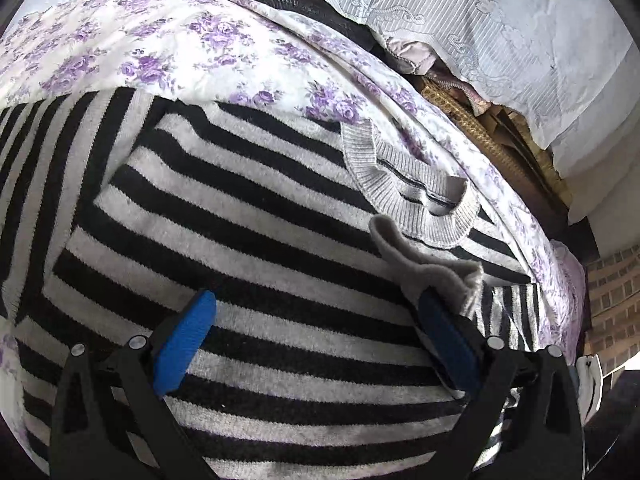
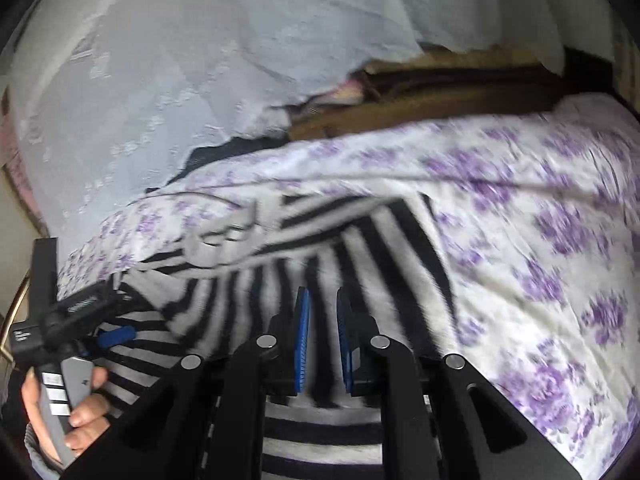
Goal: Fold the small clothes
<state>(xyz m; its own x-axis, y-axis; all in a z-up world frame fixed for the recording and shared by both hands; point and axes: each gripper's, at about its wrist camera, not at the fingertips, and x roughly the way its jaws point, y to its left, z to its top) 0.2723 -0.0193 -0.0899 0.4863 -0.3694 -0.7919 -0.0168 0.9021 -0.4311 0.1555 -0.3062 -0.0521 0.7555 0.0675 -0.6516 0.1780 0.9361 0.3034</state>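
Now striped sweater [image 1: 248,216] on floral sheet [image 1: 132,40]

Your left gripper [image 1: 316,320] stands wide open over the striped sweater [image 1: 240,240], nothing between the pads; bare knit lies ahead toward upper centre. At right of that view, a raised grey cuff [image 1: 436,268] sits against the right finger and the ribbed collar [image 1: 420,204] lies just beyond. The floral sheet [image 1: 160,52] is flat and clear at upper left. Beyond its edge, upper right, bunched cloth and a lace curtain [image 1: 500,32] block passage. In the right wrist view, your left hand [image 2: 76,404] occupies the lower left; open sheet lies at right.
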